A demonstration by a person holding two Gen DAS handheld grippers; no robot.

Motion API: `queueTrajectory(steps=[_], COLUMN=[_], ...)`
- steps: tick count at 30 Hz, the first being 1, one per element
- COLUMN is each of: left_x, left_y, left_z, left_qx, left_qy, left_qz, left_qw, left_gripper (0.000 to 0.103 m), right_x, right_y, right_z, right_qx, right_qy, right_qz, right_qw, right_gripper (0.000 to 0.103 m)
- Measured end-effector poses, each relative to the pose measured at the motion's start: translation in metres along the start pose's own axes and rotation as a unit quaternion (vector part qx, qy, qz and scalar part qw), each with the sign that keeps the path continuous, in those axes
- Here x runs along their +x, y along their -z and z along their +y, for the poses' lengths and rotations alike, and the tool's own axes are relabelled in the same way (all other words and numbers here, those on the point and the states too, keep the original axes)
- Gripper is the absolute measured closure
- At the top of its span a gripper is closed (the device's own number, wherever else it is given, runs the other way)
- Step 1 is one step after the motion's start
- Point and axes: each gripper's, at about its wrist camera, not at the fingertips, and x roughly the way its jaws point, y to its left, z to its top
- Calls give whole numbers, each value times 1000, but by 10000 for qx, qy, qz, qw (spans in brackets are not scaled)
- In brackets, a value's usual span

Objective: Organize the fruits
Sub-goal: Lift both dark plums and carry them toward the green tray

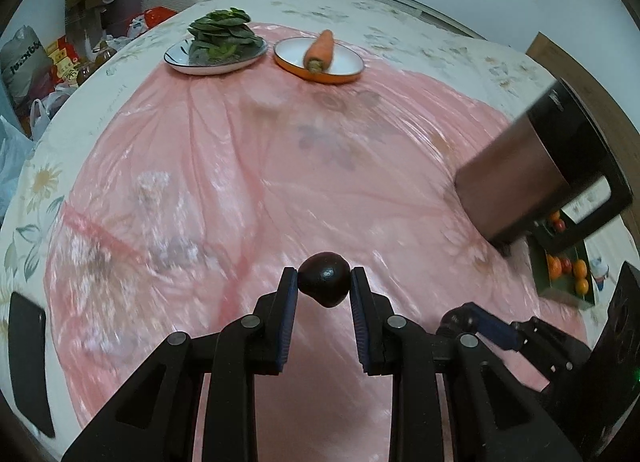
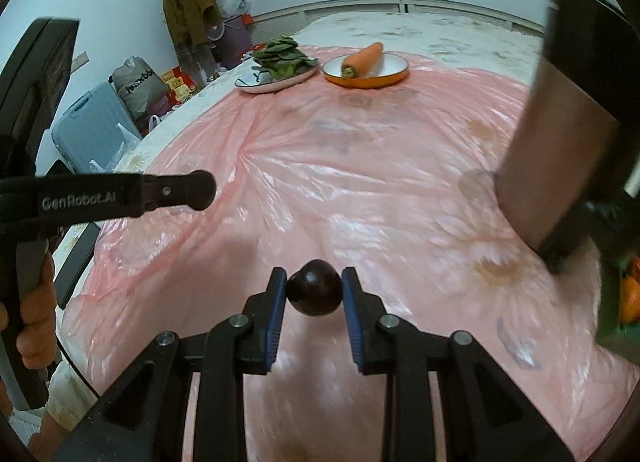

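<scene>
My left gripper is shut on a dark round fruit. The blue pads press it from both sides, and it hangs above the pink plastic sheet. My right gripper holds another dark fruit the same way, with the jaws only partly open around it.

Near my right side is a green box. Small orange fruits and little red fruits lie in it. Just beside the box is a tall brown thing with a black handle. It is blurry, and I cannot tell what is in it.

Far away, at the far edge of the pink sheet, two dishes sit side by side. The white plate has a pile of green leaves on it. The orange dish has one carrot in it.
</scene>
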Motion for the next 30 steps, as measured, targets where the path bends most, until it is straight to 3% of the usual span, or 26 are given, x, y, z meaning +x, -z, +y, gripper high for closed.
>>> queueTrajectory(steps=[13, 30], left_x=[-25, -30], left_y=[53, 68], left_z=[-93, -250], left_qx=[597, 1651], left_qy=[183, 383], left_qz=[276, 226], left_qw=[9977, 9853], left_gripper=[81, 81], right_x=[-101, -202], right_y=[44, 86], right_z=[-59, -175], right_qx=[207, 672], right_qy=[359, 1224], right_qz=[-200, -612], right_qw=[9989, 9883], right_gripper=[47, 47])
